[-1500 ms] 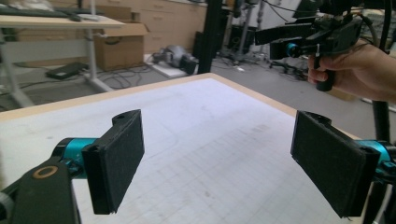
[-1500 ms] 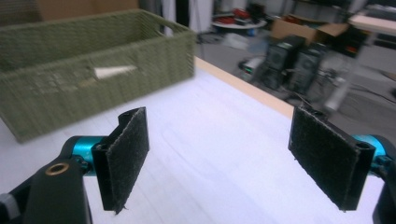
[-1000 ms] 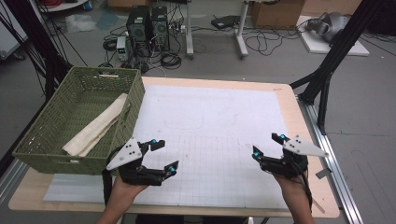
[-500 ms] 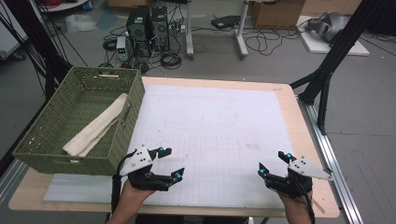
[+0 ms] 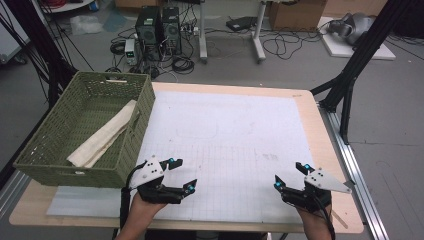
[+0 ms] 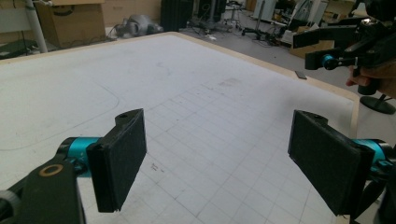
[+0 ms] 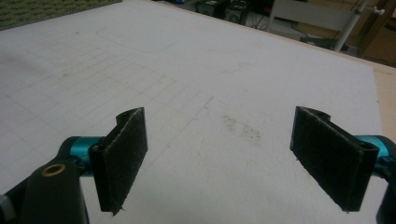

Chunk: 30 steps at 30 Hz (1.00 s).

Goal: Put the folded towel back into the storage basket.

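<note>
A green woven basket (image 5: pixel 125 145) stands on the table's left side with a folded beige cloth (image 5: pixel 102 135) lying inside it. My left gripper (image 5: pixel 183 175) is held open low over the white gridded mat (image 5: pixel 225 135) near the front edge, just right of the basket's near corner. In the left gripper view its jaws stand wide apart with nothing between them (image 6: pixel 217 170). My right gripper (image 5: pixel 291 176) is open over the mat's front right part; its jaws (image 7: pixel 219 158) hold nothing. The right gripper (image 6: pixel 348 46) also appears far off in the left gripper view.
The wooden table edge (image 5: pixel 330 150) runs along the right of the mat. A black frame leg (image 5: pixel 350 75) stands off the table's right corner. Computer towers (image 5: pixel 157 27) and cables lie on the floor behind.
Both hands have drawn back toward the table's front edge. The jaws of both grippers stay apart, and the basket and cloth have not moved.
</note>
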Each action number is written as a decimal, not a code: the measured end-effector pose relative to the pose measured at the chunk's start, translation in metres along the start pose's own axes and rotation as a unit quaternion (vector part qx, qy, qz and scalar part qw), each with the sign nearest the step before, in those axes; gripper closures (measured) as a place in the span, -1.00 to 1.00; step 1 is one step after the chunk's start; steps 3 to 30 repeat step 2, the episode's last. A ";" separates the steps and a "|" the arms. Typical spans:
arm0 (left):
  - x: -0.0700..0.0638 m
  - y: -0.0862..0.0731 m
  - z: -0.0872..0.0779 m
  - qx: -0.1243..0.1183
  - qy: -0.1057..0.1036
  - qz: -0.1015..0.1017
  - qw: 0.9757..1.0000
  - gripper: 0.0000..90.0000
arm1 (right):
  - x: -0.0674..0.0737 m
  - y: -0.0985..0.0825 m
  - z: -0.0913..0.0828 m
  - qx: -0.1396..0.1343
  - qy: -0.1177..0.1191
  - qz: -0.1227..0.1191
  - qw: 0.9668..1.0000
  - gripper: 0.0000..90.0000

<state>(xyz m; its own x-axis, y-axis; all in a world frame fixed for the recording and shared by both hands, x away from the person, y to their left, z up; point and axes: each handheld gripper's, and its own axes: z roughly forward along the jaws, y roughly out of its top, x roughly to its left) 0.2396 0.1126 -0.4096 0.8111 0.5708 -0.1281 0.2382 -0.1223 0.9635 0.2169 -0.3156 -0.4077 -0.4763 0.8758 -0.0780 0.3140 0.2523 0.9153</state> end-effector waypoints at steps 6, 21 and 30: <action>0.001 -0.001 0.000 0.001 0.002 0.000 1.000 -0.56 | 0.000 0.000 0.001 -0.002 0.001 0.002 1.000 -0.61; 0.001 -0.001 0.000 0.001 0.002 0.000 1.000 -0.56 | 0.000 0.000 0.001 -0.002 0.001 0.002 1.000 -0.61; 0.001 -0.001 0.000 0.001 0.002 0.000 1.000 -0.56 | 0.000 0.000 0.001 -0.002 0.001 0.002 1.000 -0.61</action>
